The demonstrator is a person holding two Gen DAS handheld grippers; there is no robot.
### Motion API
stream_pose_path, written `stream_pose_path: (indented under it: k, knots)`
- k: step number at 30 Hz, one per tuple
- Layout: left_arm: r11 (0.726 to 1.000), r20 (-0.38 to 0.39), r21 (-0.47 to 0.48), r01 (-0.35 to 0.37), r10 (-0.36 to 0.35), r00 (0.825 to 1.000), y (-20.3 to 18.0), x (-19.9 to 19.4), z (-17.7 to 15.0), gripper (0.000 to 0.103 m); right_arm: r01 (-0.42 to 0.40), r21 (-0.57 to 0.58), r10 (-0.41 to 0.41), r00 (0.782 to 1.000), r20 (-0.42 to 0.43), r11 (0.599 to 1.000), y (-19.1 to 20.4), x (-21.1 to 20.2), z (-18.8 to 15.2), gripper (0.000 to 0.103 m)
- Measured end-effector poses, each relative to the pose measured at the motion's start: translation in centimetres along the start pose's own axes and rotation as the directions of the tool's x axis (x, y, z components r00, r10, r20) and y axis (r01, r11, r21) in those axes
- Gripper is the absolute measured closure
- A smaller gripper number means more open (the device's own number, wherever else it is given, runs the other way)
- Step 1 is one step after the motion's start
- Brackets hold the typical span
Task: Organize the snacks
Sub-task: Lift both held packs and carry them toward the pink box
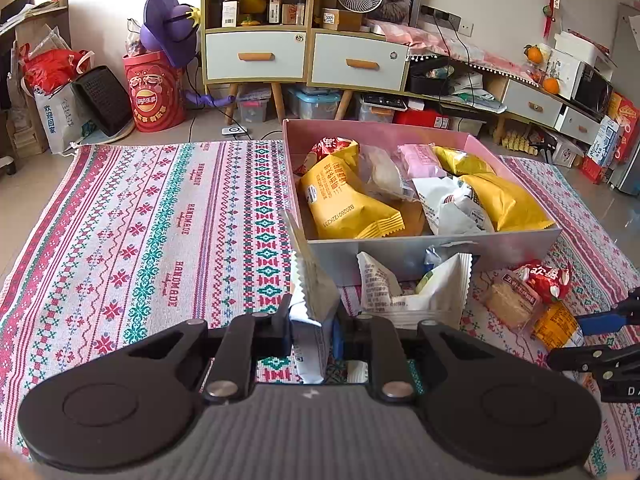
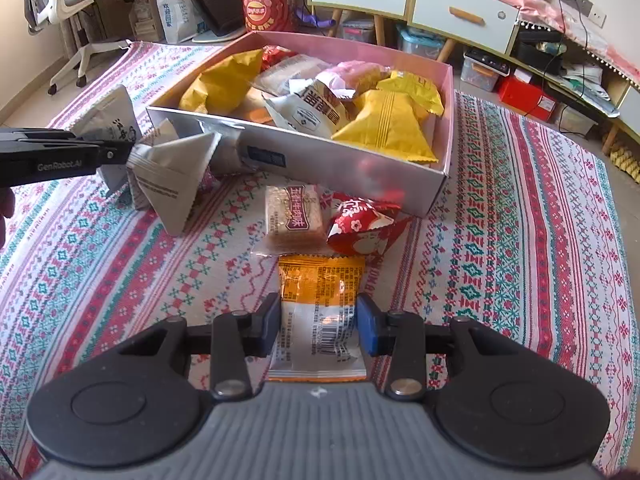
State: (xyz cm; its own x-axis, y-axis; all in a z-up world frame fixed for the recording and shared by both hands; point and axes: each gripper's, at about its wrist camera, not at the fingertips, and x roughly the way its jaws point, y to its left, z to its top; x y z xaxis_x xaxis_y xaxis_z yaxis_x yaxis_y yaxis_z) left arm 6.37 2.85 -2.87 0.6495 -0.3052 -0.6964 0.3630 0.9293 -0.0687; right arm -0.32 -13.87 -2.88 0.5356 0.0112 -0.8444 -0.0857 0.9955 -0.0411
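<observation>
My left gripper [image 1: 313, 330] is shut on the lower part of a white snack packet [image 1: 312, 292] that stands upright just left of the box's near corner. From the right wrist view the same gripper [image 2: 130, 152] pinches that white packet [image 2: 114, 118]. A second white packet [image 1: 416, 292] lies against the front wall of the pink-lined box [image 1: 440, 250], which holds several yellow, white and pink snacks. My right gripper [image 2: 319, 324] is shut on an orange-and-clear packet [image 2: 320, 284] lying flat on the cloth, a pad on each side edge. A cracker packet [image 2: 294, 220] and a red packet [image 2: 360, 224] lie just beyond it.
A patterned woven cloth [image 1: 140, 220] covers the floor under everything. Behind the box [image 2: 340, 168] stand white-drawer cabinets [image 1: 256, 56], storage bins and a red crisp bucket [image 1: 154, 92]. An office chair [image 2: 68, 8] is at the far left in the right wrist view.
</observation>
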Motion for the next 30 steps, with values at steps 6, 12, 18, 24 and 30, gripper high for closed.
stream_pose_path:
  k: [6,12,18,24,30]
  knots:
    - [1.000,0.006,0.000,0.001,-0.001,1.000,0.0,-0.3,0.4,0.081,-0.012,0.000,0.012,1.000,0.017,1.000,0.1,-0.7,0.3,0.066]
    - [1.000,0.011,0.003,0.010,-0.010,1.000,-0.1,-0.5,0.8,0.081,-0.026,-0.001,0.026,0.999,0.038,1.000,0.3,-1.5,0.6,0.066]
    - [1.000,0.023,-0.005,0.019,-0.019,1.000,-0.1,-1.2,1.3,0.081,-0.035,0.006,0.035,0.997,0.069,0.999,0.2,-2.4,1.1,0.066]
    - [0.999,0.039,-0.011,0.032,-0.031,0.999,-0.2,-1.8,1.9,0.081,-0.046,0.019,0.044,0.994,0.100,0.999,0.2,-3.2,1.8,0.066]
    - [0.999,0.062,-0.022,0.039,-0.038,0.997,-0.2,-2.4,2.7,0.081,-0.046,0.040,0.040,0.990,0.132,0.998,0.0,-4.0,2.9,0.066]
